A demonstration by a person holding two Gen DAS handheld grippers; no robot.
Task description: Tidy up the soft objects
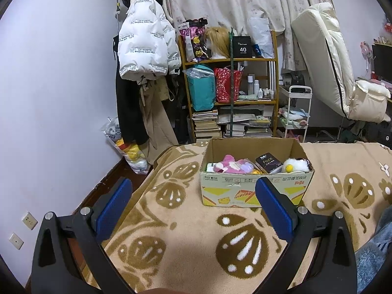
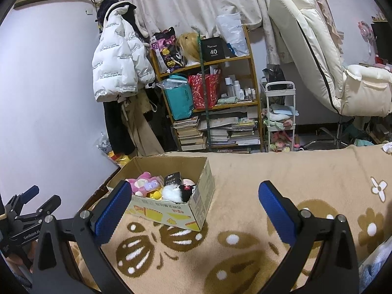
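A cardboard box [image 1: 257, 191] [image 2: 196, 203] stands on the beige patterned blanket [image 1: 191, 232] [image 2: 245, 196]. Inside lie a pink plush toy [image 1: 231, 164] [image 2: 144, 182], a white fluffy toy [image 1: 296, 164] [image 2: 171, 192], a yellow toy [image 2: 155, 194] and a black tissue pack [image 1: 268, 163] [image 2: 171, 178]. My left gripper [image 1: 193, 193] is open and empty, just in front of the box. My right gripper [image 2: 196, 196] is open and empty too, with its left pad [image 2: 112, 208] near the box's front corner. The left gripper [image 2: 31, 203] also shows at the far left of the right wrist view.
A wooden shelf [image 1: 275, 80] [image 2: 254, 85] with bags, bottles and books stands past the bed. Coats [image 1: 144, 41] [image 2: 117, 61] hang on the left wall. A white cart [image 1: 297, 112] [image 2: 280, 115], a cream chair [image 1: 338, 73] [image 2: 330, 61] and blue fabric [image 1: 374, 252] lie right.
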